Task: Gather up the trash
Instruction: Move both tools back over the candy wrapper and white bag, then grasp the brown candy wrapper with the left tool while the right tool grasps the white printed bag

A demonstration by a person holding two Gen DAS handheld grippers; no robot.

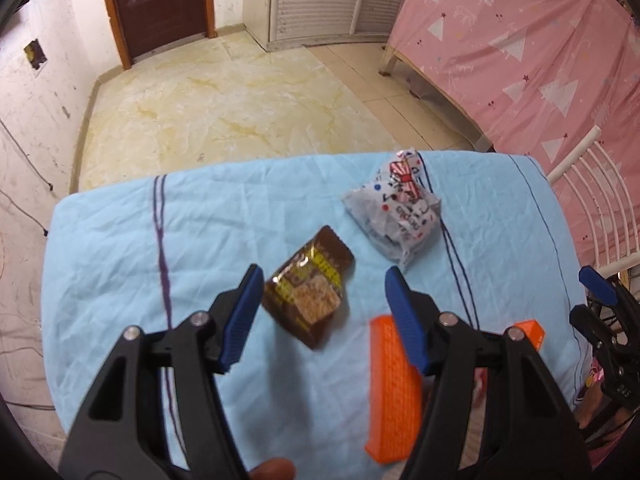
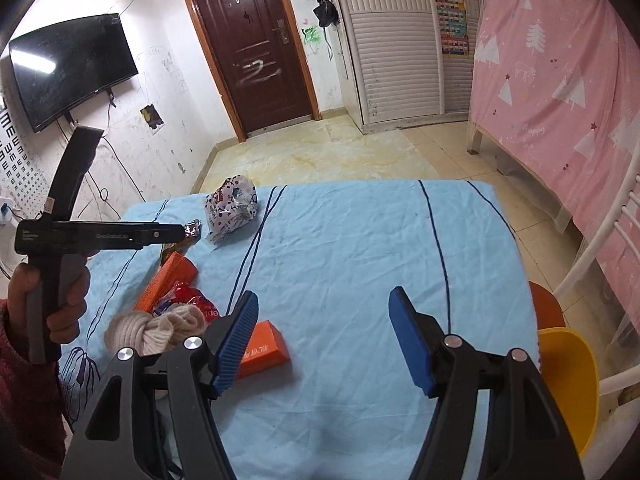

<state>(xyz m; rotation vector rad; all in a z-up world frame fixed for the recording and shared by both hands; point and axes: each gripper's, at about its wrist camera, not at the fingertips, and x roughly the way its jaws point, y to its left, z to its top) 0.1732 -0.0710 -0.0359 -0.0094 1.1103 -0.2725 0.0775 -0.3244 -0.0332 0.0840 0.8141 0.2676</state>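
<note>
A brown snack wrapper lies on the blue-covered table, just ahead of my open left gripper, between its blue pads. A crumpled white patterned bag lies farther back right; it also shows in the right wrist view. My right gripper is open and empty above bare cloth. In the right wrist view the left gripper hovers over the wrapper, mostly hiding it.
An orange box lies under the left gripper's right finger. A second orange box, a red packet and a beige knitted bundle lie at the near left. A yellow bin stands beside the table's right edge, by a white chair.
</note>
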